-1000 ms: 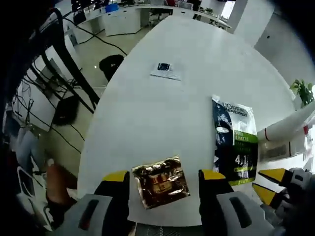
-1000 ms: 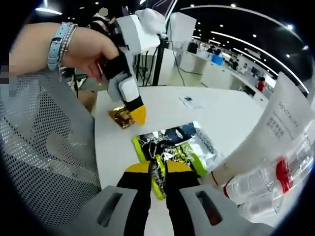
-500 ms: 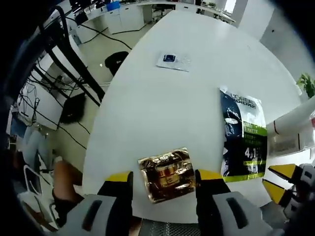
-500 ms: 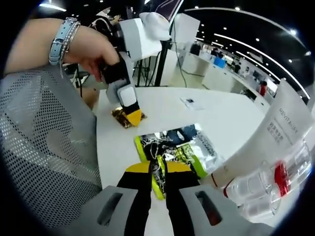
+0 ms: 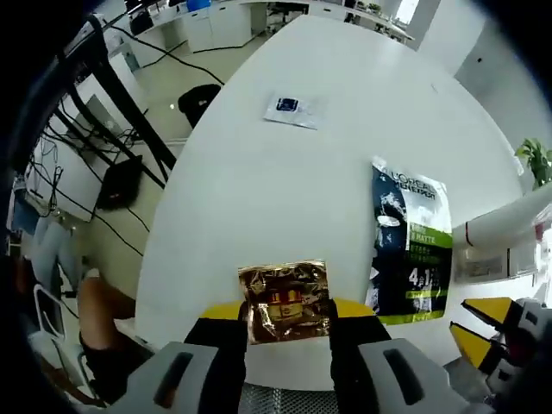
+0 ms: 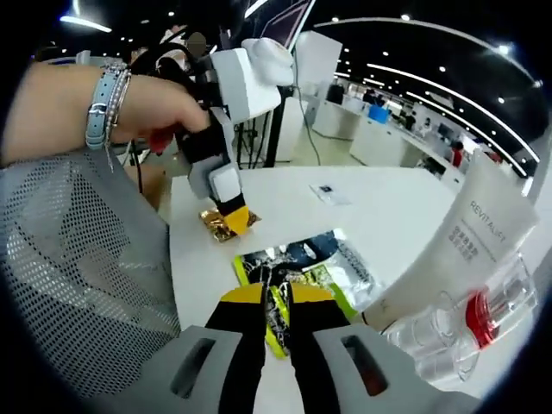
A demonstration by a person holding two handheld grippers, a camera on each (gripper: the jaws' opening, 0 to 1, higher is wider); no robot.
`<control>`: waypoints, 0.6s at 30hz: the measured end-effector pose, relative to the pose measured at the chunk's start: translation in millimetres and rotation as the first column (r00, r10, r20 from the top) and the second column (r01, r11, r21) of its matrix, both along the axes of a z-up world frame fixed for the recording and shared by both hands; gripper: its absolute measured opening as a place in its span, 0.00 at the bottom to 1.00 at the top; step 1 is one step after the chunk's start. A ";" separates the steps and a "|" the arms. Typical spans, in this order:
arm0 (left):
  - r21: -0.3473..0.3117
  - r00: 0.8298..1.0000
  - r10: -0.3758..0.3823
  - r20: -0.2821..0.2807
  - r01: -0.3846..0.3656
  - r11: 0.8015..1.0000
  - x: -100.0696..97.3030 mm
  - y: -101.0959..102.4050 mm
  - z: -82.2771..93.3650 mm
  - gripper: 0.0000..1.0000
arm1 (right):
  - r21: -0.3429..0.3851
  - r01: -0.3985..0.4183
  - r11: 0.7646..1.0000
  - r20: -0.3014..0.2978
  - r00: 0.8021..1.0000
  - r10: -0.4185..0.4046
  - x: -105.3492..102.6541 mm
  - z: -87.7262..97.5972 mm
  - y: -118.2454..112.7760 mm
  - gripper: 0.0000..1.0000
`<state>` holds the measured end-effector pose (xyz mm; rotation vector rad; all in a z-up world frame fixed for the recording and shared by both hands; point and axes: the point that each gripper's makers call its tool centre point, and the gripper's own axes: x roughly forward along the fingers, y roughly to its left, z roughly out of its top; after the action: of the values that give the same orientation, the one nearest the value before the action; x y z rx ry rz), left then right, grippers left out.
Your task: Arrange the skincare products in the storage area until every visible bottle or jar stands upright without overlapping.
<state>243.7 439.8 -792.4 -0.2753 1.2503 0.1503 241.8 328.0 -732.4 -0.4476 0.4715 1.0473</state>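
A gold foil sachet (image 5: 285,302) lies flat near the white table's (image 5: 285,198) near edge. My left gripper (image 5: 287,312) has its yellow-tipped jaws pressed against both its sides. In the right gripper view a hand holds this left gripper (image 6: 235,210) tip-down on the gold sachet (image 6: 222,224). A black-and-green L'Oréal sachet (image 5: 410,246) lies to the right. My right gripper (image 6: 280,297) is shut on the near edge of that sachet (image 6: 297,263). The right gripper (image 5: 479,326) enters the left gripper view at bottom right.
A white Revitalift tube (image 6: 470,250) stands on its cap at the right, with clear red-capped bottles (image 6: 466,323) beside it. A small white sachet (image 5: 291,110) lies farther up the table. A grey mesh chair back (image 6: 78,293) stands on the left. Cables and desks lie beyond the table.
The left gripper's jaws have drawn inward until they meet the gold sachet's sides. The right gripper stays shut on the green sachet; its view shifted slightly.
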 end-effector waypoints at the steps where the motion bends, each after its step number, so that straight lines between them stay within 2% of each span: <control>1: -0.003 1.000 -0.004 0.020 0.004 1.000 3.0 -0.9 3.9 0.38 | 0.017 0.005 1.000 -0.003 1.000 -0.005 -0.3 4.8 0.9 0.08; 4: -0.006 0.999 -0.001 0.051 0.001 1.000 7.3 -3.0 9.4 0.38 | 0.054 0.004 0.999 -0.010 1.000 -0.004 -3.3 15.9 3.4 0.08; 6: -0.004 0.998 -0.004 0.068 0.005 1.000 10.7 -3.7 12.7 0.38 | 0.055 0.001 0.998 -0.010 1.000 0.000 -3.8 15.8 4.3 0.08; 9: -0.004 0.991 -0.032 0.133 0.033 0.999 19.5 -7.8 22.1 0.38 | 0.062 0.012 0.998 -0.014 1.000 -0.011 1.5 15.5 2.5 0.08; 11: 0.011 0.975 -0.077 0.208 0.076 0.997 27.4 -14.2 33.5 0.38 | 0.095 0.041 0.995 -0.032 0.999 -0.038 6.7 19.2 0.0 0.08; 12: 0.021 0.966 -0.101 0.239 0.099 0.995 30.0 -17.2 39.0 0.38 | 0.141 0.067 0.988 -0.048 0.997 -0.060 9.8 25.1 0.2 0.09; 13: 0.030 0.942 -0.158 0.296 0.156 0.987 35.1 -25.0 48.3 0.38 | 0.166 0.080 0.983 -0.053 0.996 -0.072 12.0 29.8 -0.5 0.10; 15: 0.035 0.915 -0.177 0.362 0.176 0.984 38.8 -31.2 60.0 0.38 | 0.221 0.108 0.969 -0.050 0.994 -0.099 17.1 41.4 -2.0 0.11; 17: 0.068 0.850 -0.255 0.461 0.253 0.965 44.8 -43.7 78.7 0.39 | 0.294 0.130 0.947 -0.031 0.991 -0.127 23.2 57.9 -4.4 0.11; 18: 0.109 0.797 -0.303 0.523 0.290 0.951 48.9 -49.4 91.2 0.39 | 0.329 0.150 0.932 -0.026 0.988 -0.150 27.2 66.3 -7.1 0.11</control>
<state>292.6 390.5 -701.3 -0.0831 0.7150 -0.1793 269.0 320.9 -666.1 -0.1106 0.3158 0.9556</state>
